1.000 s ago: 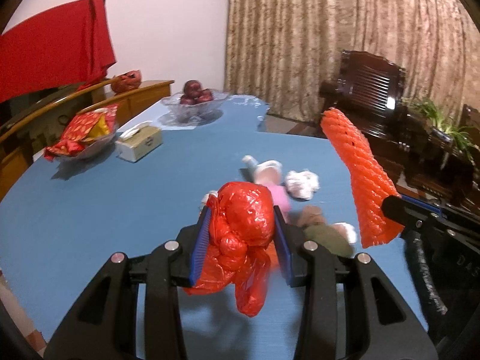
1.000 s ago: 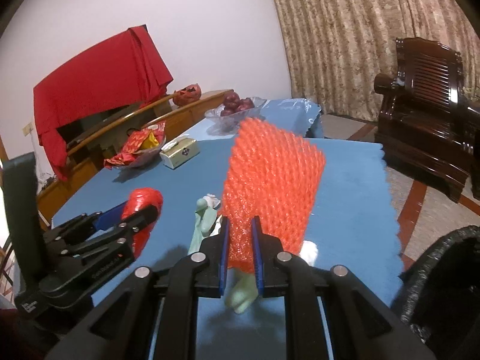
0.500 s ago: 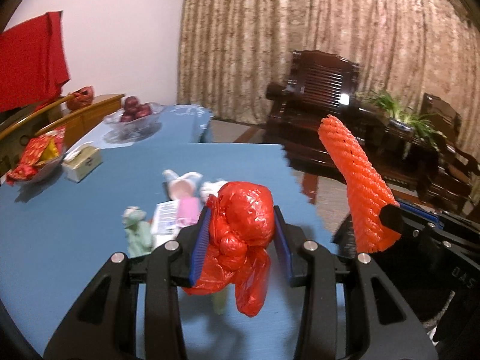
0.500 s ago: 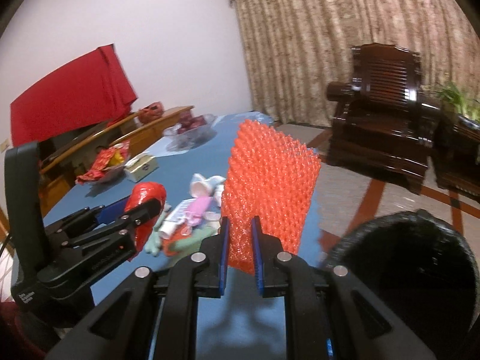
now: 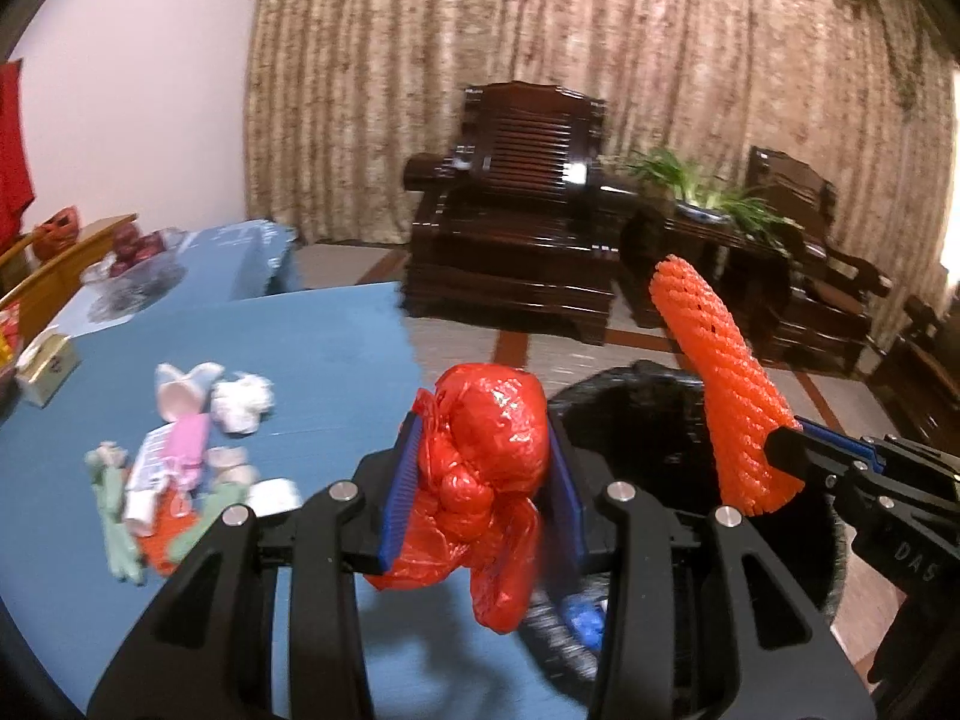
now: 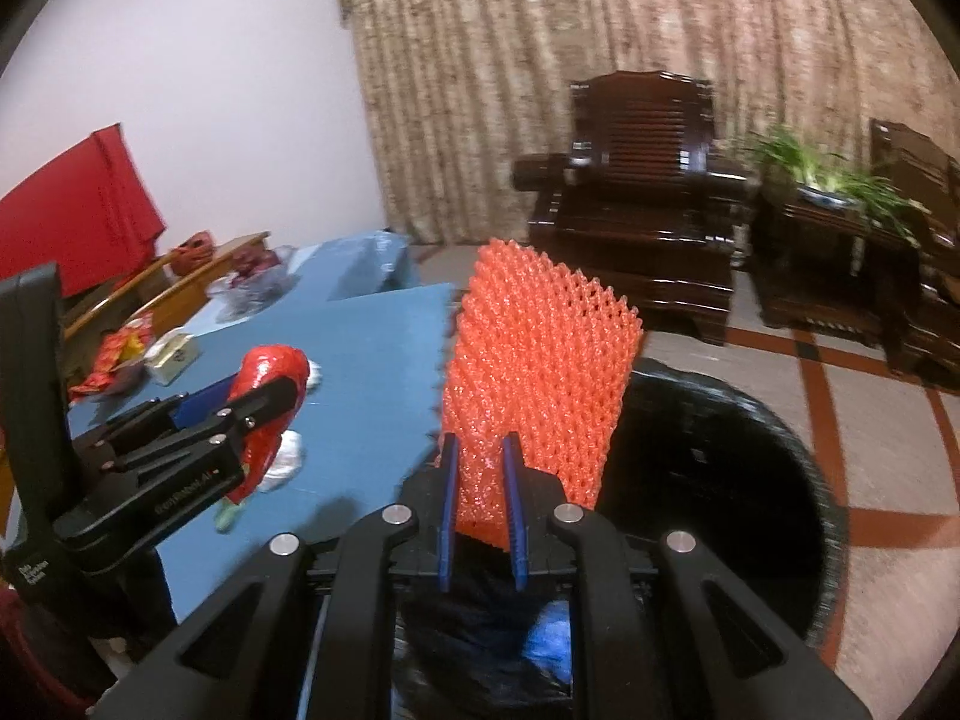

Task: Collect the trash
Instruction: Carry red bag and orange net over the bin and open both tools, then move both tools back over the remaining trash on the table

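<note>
My left gripper (image 5: 483, 462) is shut on a knotted red plastic bag (image 5: 486, 456), held at the blue table's (image 5: 312, 360) right edge beside the black-lined trash bin (image 5: 636, 414). My right gripper (image 6: 480, 480) is shut on an orange foam fruit net (image 6: 534, 384), which stands up over the bin's (image 6: 720, 480) open mouth. In the right wrist view the left gripper (image 6: 264, 396) with the red bag (image 6: 267, 390) shows at the left. The right gripper (image 5: 786, 456) and its foam net (image 5: 720, 384) show at the right of the left wrist view. Several scraps of trash (image 5: 174, 474) lie on the table.
A small box (image 5: 45, 363), a glass fruit bowl (image 5: 132, 264) and a snack packet (image 6: 117, 354) sit at the table's far side. Dark wooden armchairs (image 5: 522, 228), a potted plant (image 5: 702, 192) and curtains stand behind. Something blue (image 6: 549, 642) lies inside the bin.
Both grippers have swung to the right with their loads, from over the table to its edge; the black bin has come into view under them. Neither grip has changed.
</note>
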`<move>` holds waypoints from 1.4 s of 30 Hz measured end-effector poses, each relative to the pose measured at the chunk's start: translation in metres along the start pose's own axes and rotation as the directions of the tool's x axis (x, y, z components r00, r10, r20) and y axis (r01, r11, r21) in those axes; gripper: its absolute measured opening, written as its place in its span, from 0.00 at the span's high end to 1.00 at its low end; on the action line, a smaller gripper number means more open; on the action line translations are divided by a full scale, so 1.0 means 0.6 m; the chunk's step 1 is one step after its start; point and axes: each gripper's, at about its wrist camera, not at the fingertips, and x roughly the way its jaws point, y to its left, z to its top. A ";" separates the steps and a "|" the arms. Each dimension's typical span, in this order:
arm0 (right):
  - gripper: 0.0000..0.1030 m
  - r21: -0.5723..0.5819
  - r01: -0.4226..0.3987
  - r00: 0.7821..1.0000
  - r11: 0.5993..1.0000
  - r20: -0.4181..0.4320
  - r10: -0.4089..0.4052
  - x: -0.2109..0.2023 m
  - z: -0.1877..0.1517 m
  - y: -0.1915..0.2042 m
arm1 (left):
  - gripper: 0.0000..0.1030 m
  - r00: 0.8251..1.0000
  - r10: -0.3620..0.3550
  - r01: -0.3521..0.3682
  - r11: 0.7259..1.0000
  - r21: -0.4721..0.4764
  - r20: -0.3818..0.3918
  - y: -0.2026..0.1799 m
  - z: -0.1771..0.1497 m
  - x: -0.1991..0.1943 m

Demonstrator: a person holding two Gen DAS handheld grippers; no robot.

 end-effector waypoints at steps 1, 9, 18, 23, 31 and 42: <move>0.86 0.006 0.017 1.000 1.000 -0.001 -0.017 -0.003 -0.003 -0.013 | 0.63 1.000 -0.009 0.009 1.000 0.007 -0.001 -0.011 0.000 0.005; 0.86 0.063 0.092 0.995 0.994 -0.032 -0.090 -0.005 -0.026 -0.082 | 0.63 0.996 -0.082 0.083 0.995 0.046 -0.021 -0.084 -0.008 0.043; 0.80 0.111 0.123 0.990 0.986 -0.084 -0.114 0.011 -0.060 -0.119 | 0.57 0.986 -0.141 0.147 0.987 0.071 -0.084 -0.122 -0.027 0.089; 0.70 0.122 0.131 0.988 0.984 -0.100 -0.119 0.013 -0.073 -0.130 | 0.37 0.987 -0.138 0.144 0.988 0.058 -0.086 -0.108 -0.028 0.087; 0.12 0.127 0.139 0.990 0.982 -0.051 -0.134 -0.003 -0.069 -0.122 | 0.12 0.999 -0.047 0.048 0.998 0.045 -0.026 -0.053 -0.012 0.047; 0.06 0.067 0.062 0.998 0.996 -0.011 -0.062 0.016 -0.034 -0.042 | 0.09 0.988 0.149 -0.147 0.988 -0.051 0.030 0.093 -0.005 -0.040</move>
